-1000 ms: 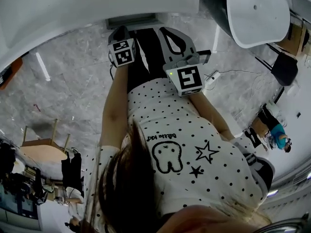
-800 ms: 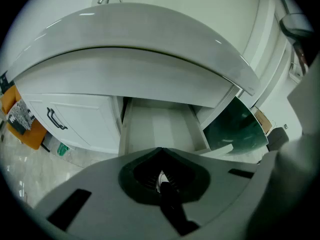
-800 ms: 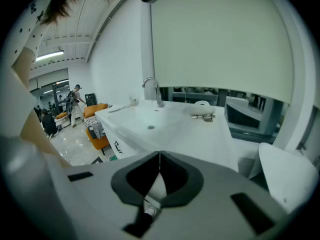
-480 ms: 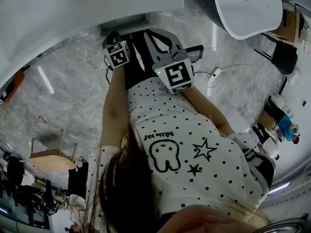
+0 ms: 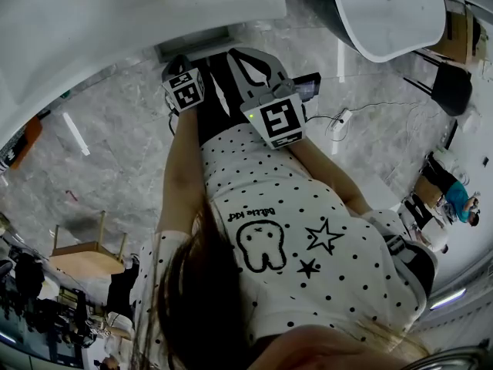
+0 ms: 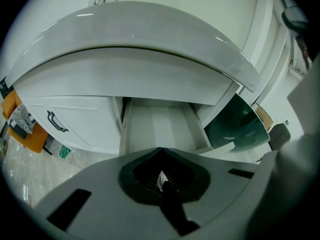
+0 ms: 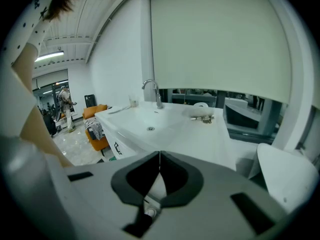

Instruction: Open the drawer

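Observation:
In the left gripper view a white drawer [image 6: 159,126] stands pulled out under the curved white counter [image 6: 150,49], and the part of its inside that shows is bare. My left gripper [image 6: 160,150] hangs just above and in front of it, jaws shut with nothing between them. In the head view the drawer [image 5: 192,45] is a grey slot just beyond the left gripper's marker cube [image 5: 185,89]. My right gripper [image 7: 159,155] is shut and empty too, and looks over the counter's sink [image 7: 150,121]; its marker cube [image 5: 277,120] sits to the right, near the person's body.
A cabinet door with a black handle [image 6: 56,121] is left of the drawer. A dark glossy rounded fixture [image 6: 235,126] stands close on its right. A faucet [image 7: 152,91] rises behind the sink. An orange chair [image 6: 22,129] is at far left. The floor is grey marble [image 5: 115,145].
The head view has swung a little, so both grippers sit slightly further left in the picture. They hold the same pose by the drawer and stay shut.

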### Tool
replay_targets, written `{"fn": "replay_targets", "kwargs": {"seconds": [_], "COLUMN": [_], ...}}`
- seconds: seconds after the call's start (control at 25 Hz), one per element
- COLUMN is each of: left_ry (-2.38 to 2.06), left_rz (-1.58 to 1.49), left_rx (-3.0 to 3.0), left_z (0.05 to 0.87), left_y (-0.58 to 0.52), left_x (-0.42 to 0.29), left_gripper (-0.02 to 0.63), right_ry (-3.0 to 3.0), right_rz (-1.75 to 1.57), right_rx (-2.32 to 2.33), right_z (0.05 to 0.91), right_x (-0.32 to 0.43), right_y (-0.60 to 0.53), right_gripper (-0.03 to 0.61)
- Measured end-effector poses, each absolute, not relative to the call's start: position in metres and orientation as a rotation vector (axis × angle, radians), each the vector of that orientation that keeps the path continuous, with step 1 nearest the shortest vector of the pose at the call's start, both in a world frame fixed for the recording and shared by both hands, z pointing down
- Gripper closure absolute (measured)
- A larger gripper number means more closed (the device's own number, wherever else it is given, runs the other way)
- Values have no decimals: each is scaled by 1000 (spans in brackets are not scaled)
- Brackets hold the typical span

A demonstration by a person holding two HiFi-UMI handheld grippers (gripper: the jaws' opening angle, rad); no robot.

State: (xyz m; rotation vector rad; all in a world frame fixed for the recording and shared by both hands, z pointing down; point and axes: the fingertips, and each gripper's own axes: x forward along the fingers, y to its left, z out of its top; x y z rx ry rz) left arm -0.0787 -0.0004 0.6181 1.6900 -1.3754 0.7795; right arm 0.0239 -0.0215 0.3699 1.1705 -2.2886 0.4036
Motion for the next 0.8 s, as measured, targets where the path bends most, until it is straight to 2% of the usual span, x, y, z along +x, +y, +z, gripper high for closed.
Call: {"fn": "replay_targets", "kwargs": {"seconds": [0.8], "left_ry": [-1406], "left_rz": [771], "left_rx": [1672], "left_z": [613], "left_y": [-3], "left_x": [-81], "left_gripper": [609], "right_ry": [-2293], "right_rz": [409], "right_rx": [1185], "right_z": [369], "right_x": [33], "right_y": [-23], "right_gripper": [563]}}
